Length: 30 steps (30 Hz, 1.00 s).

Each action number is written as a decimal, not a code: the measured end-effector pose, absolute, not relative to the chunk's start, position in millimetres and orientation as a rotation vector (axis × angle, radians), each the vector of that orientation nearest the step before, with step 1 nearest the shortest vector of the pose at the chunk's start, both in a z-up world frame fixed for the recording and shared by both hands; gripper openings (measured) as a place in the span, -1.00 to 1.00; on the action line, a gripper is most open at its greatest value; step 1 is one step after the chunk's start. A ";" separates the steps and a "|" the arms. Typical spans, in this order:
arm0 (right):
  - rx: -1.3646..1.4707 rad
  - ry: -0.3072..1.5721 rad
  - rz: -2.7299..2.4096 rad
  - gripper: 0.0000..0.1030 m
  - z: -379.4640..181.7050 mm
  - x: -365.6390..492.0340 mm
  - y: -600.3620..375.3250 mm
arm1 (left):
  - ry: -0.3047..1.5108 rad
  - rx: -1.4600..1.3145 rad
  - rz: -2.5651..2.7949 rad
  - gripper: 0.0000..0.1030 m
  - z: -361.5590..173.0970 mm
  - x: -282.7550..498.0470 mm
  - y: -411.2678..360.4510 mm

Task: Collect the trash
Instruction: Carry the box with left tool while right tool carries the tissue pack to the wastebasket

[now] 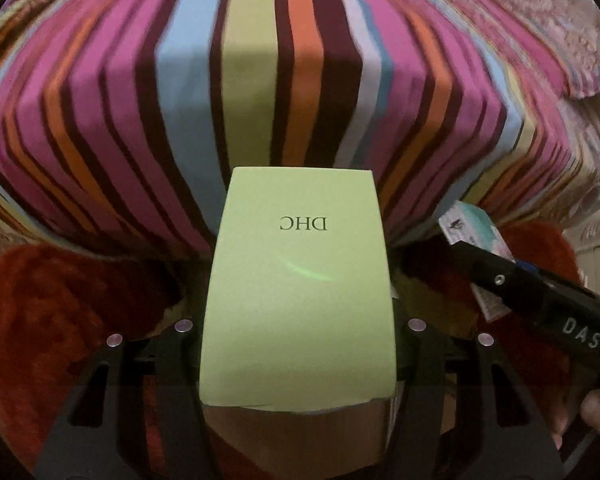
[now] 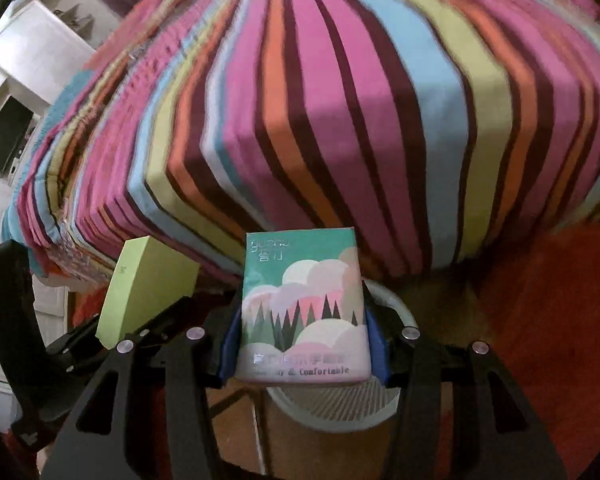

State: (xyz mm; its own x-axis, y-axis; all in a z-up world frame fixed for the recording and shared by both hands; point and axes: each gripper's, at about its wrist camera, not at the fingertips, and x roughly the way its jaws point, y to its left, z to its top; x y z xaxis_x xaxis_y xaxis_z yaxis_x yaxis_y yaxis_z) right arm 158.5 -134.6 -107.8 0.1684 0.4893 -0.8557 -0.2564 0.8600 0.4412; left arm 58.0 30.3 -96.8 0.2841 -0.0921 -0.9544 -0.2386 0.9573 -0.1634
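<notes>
My left gripper (image 1: 298,344) is shut on a light green DHC box (image 1: 298,288), held in front of the striped bed. The same box (image 2: 144,292) shows at the lower left of the right wrist view, in the left gripper (image 2: 112,336). My right gripper (image 2: 302,344) is shut on a green tissue pack (image 2: 304,312) printed with clouds and trees, held just above a white slatted bin (image 2: 340,400). The right gripper (image 1: 540,292) and the tissue pack (image 1: 472,224) show at the right edge of the left wrist view.
A bed with a striped cover (image 2: 340,100) fills the background in both views. A red fluffy rug (image 2: 548,320) lies on the floor beside the bin. White furniture (image 2: 32,48) stands at the far left. Brown tile floor (image 2: 236,420) shows below.
</notes>
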 end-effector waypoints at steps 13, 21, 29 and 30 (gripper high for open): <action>0.282 1.624 0.429 -0.05 -183.7 163.8 -127.9 | 1.598 -0.410 0.089 0.09 -183.8 69.1 24.4; 0.238 1.741 0.365 -0.05 -224.8 162.6 -123.1 | 1.709 -0.410 0.090 0.09 -215.0 82.2 13.5; 0.168 1.811 0.333 -0.05 -250.9 160.0 -113.6 | 1.817 -0.436 0.103 0.09 -255.8 80.5 15.7; 0.159 1.831 0.319 -0.05 -257.7 159.3 -113.4 | 1.832 -0.440 0.107 0.09 -260.1 80.3 16.3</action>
State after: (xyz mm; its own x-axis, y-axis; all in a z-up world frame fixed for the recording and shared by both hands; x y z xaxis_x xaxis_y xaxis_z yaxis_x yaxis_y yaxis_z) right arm 159.3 -113.4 -257.7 -0.2812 0.2715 -0.9204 -0.0556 0.9529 0.2981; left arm 80.3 16.3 -260.1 -0.2400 -0.2428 -0.9399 -0.3503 0.9246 -0.1494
